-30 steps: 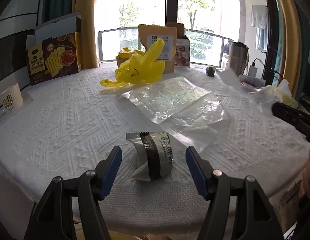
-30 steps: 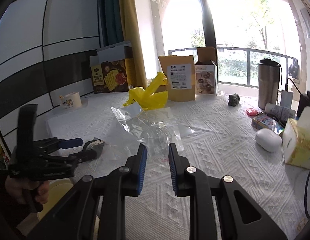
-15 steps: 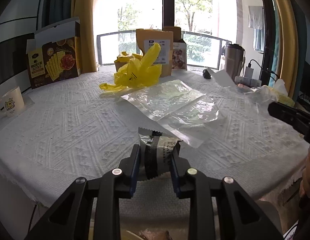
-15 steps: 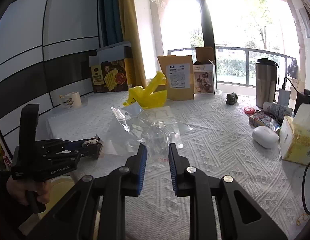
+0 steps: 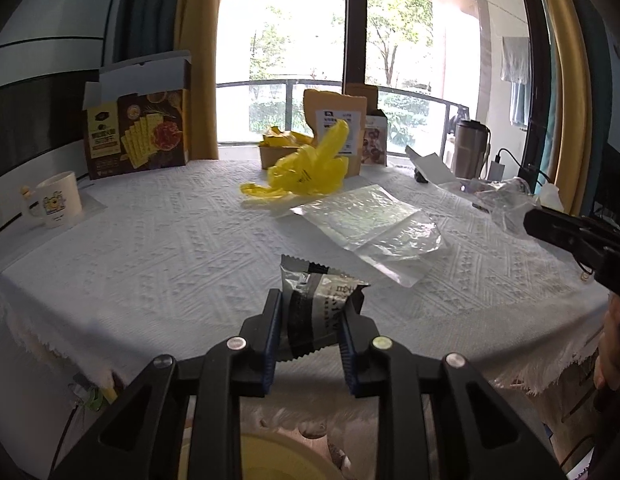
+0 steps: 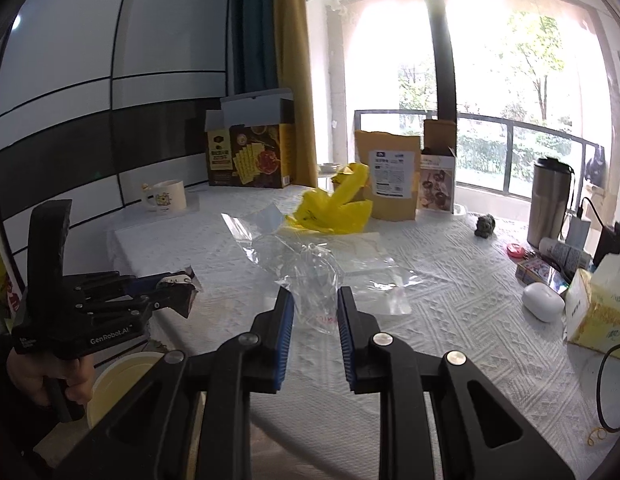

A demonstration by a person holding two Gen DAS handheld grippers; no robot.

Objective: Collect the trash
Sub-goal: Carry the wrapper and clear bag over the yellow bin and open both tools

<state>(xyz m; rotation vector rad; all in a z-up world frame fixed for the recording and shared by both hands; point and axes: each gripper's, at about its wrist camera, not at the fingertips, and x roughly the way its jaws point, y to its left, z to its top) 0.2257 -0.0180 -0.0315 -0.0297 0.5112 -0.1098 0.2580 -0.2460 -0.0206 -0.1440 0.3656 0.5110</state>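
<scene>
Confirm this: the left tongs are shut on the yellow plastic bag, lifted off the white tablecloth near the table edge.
Not the yellow plastic bag; that lies far back on the white tablecloth. The left tongs are shut on a grey and black snack wrapper, lifted near the table edge, as the left wrist view shows.

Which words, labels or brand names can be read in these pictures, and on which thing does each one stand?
"GenRobot.AI": on the body of the left tongs, seen from the right wrist.
Snack wrapper in the left tongs: printing too blurred to read.
Cracker box: characters too small.
Kraft pouch label: too small.
Mug: a cartoon, no legible words.
</scene>
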